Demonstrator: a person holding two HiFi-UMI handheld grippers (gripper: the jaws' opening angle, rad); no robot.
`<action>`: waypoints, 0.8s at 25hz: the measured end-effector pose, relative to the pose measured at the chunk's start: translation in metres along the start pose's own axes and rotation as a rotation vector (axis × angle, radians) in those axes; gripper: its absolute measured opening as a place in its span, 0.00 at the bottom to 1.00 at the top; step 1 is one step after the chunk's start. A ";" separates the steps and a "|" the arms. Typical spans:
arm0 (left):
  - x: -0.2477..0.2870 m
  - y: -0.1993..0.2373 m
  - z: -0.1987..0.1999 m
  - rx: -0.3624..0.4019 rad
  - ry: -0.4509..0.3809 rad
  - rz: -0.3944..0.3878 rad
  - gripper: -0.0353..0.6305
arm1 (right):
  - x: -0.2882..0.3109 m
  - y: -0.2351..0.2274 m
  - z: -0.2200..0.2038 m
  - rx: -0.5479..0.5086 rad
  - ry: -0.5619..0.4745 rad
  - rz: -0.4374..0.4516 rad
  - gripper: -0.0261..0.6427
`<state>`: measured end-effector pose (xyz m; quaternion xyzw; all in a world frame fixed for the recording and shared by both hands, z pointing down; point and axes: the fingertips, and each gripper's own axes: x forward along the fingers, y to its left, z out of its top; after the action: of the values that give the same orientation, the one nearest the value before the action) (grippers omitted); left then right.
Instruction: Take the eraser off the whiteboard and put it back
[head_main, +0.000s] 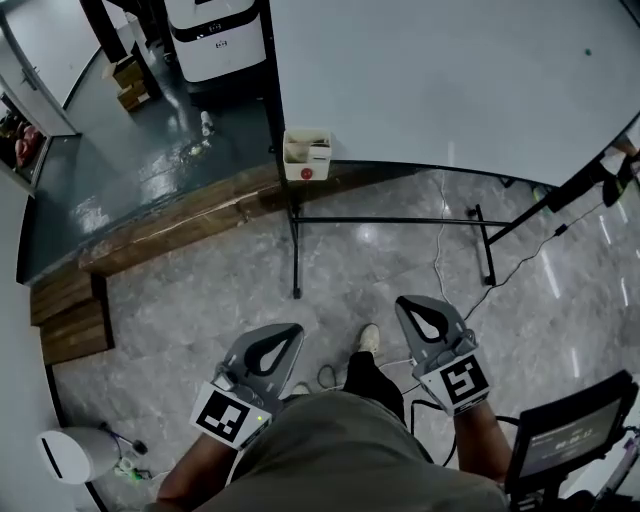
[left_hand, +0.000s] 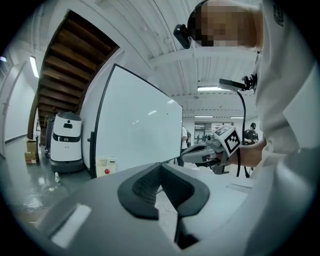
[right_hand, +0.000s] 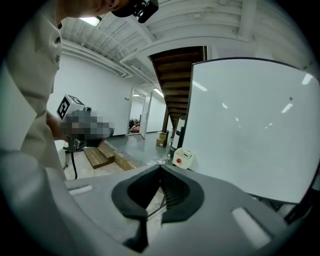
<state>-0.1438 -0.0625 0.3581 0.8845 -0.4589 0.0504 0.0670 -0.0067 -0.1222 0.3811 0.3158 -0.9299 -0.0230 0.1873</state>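
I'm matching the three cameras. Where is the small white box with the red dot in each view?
Head view: white box top centre, at the whiteboard's lower left corner.
Left gripper view: lower left, at the whiteboard's bottom corner.
Right gripper view: centre, at the whiteboard's lower left corner.
Shared landmark: the whiteboard.

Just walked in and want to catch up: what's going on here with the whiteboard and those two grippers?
A person stands facing the whiteboard, holding the left gripper and right gripper close to the body. Both have their fingers shut on nothing. A small white box with a red dot, possibly the eraser, sits at the board's lower left corner, untouched, well ahead of both grippers.
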 end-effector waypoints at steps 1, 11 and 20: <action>-0.017 -0.006 -0.007 -0.014 0.011 -0.032 0.06 | -0.007 0.020 0.001 0.003 0.006 -0.013 0.04; -0.114 -0.053 -0.032 -0.003 0.036 -0.154 0.06 | -0.073 0.131 -0.003 0.034 0.069 -0.047 0.04; -0.143 -0.146 -0.031 0.019 0.027 -0.161 0.06 | -0.164 0.172 -0.011 -0.015 0.013 -0.024 0.04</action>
<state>-0.1078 0.1409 0.3566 0.9185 -0.3847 0.0610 0.0684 0.0180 0.1137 0.3643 0.3259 -0.9245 -0.0300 0.1954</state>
